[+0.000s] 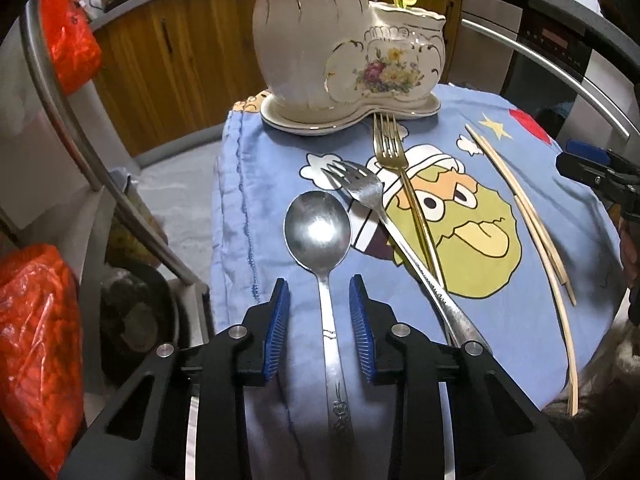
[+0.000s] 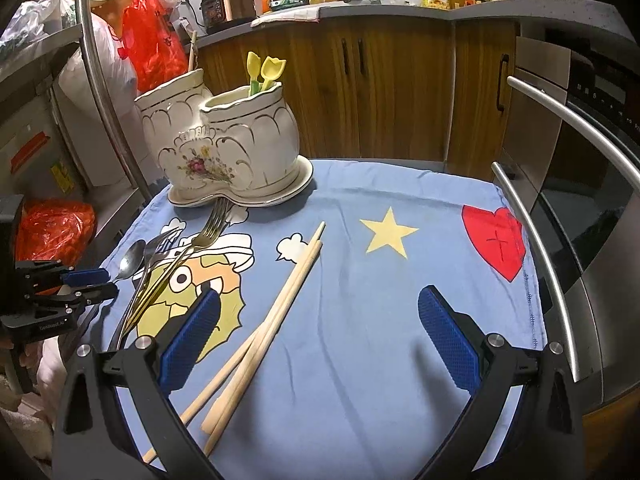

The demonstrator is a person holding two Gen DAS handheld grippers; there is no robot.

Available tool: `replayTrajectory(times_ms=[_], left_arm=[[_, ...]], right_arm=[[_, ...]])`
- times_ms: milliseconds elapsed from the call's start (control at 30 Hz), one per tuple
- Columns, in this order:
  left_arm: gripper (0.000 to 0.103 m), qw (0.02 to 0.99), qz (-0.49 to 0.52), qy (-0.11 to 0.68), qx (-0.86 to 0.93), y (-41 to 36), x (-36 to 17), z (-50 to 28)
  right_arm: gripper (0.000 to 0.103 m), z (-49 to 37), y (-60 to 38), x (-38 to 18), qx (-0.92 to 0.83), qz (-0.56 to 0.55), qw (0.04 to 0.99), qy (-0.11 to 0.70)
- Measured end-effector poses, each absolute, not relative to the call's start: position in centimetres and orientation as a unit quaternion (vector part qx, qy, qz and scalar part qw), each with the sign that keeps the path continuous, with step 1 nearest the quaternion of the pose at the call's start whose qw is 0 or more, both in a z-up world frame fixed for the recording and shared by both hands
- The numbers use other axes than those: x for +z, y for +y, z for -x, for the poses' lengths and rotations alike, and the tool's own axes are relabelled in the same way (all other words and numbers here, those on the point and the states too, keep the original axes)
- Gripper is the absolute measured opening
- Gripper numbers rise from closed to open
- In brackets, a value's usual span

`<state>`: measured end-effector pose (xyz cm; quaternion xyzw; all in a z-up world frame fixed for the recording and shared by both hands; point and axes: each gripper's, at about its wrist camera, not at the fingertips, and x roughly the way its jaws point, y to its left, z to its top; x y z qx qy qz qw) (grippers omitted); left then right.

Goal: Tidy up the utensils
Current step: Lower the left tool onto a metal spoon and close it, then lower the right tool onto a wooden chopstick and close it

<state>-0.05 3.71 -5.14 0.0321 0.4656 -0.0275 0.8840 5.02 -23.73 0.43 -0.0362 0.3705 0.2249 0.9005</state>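
A long-handled stainless steel spoon (image 1: 318, 236) with an engraved handle lies bowl-up on the blue cartoon-printed cloth (image 1: 520, 320) that covers the surface, its handle running between the two blue ribbed pads of the left tongs (image 1: 319, 292); the jaws stand narrow, one on either side of the handle, with a sliver of cloth visible between each pad and the metal, so nothing is gripped. Just to the right of the spoon, a silver steel fork (image 1: 360, 192) lies diagonally across a slim gold-coloured fork (image 1: 390, 144), whose tines touch the rim of the saucer beneath the holder. That holder, a cream ceramic two-compartment utensil vase (image 1: 320, 52) with gilt scrollwork and a painted flower bouquet, stands at the far edge of the cloth; yellow plastic tulip-shaped utensils (image 2: 266, 70) rise from its smaller compartment. A pair of pale wooden chopsticks (image 2: 276, 316) lies farther to the right, well apart from the forks, crossing near the lower ends. The right tongs (image 2: 320, 332) hover over bare cloth beside the chopsticks with the jaws wide and nothing between them. Printed on the cloth are a yellow star (image 2: 388, 232) and a red heart (image 2: 494, 240). Behind the surface stand wooden kitchen cabinets (image 2: 400, 92), and red plastic bags (image 1: 36, 320) hang at the left.
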Motion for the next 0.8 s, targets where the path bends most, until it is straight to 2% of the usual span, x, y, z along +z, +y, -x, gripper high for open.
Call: replayTrajectory(times_ms=[233, 333, 400, 433, 500, 533, 600, 700, 800], left_arm=[[0.024, 0.880, -0.049, 0.472, -0.021, 3.2, -5.3, -0.3], [0.008, 0.881, -0.059, 0.468, -0.018, 3.0, -5.3, -0.4], [0.007, 0.884, -0.067, 0.463, -0.014, 2.7, -5.4, -0.4], [0.007, 0.885, -0.069, 0.459, -0.014, 2.7, -5.4, -0.3], [0.006, 0.888, -0.062, 0.455, -0.015, 2.8, -5.4, -0.4], [0.006, 0.889, -0.055, 0.453, -0.017, 3.0, -5.4, -0.4], [0.006, 0.891, -0.046, 0.451, -0.020, 3.2, -5.3, -0.3], [0.006, 0.895, -0.032, 0.445, -0.020, 3.6, -5.1, -0.2], [0.006, 0.899, -0.021, 0.437, -0.021, 3.9, -4.7, -0.1]], right_arm=[[0.098, -4.9, -23.6, 0.3, 0.228, 0.039, 0.898, 0.374], [0.098, -5.1, -23.5, 0.0, 0.230, 0.035, 0.894, 0.384], [0.096, -5.3, -23.4, -0.3, 0.230, 0.035, 0.890, 0.392], [0.092, -5.4, -23.3, -0.4, 0.226, 0.037, 0.889, 0.397], [0.073, -5.4, -23.0, -0.8, 0.224, 0.044, 0.885, 0.406], [0.070, -5.5, -22.8, -0.9, 0.225, 0.047, 0.882, 0.410], [0.051, -5.4, -22.3, -1.0, 0.226, 0.053, 0.880, 0.414], [0.033, -5.5, -21.9, -1.0, 0.223, 0.054, 0.879, 0.418], [0.027, -5.6, -21.4, -0.9, 0.224, 0.053, 0.874, 0.427]])
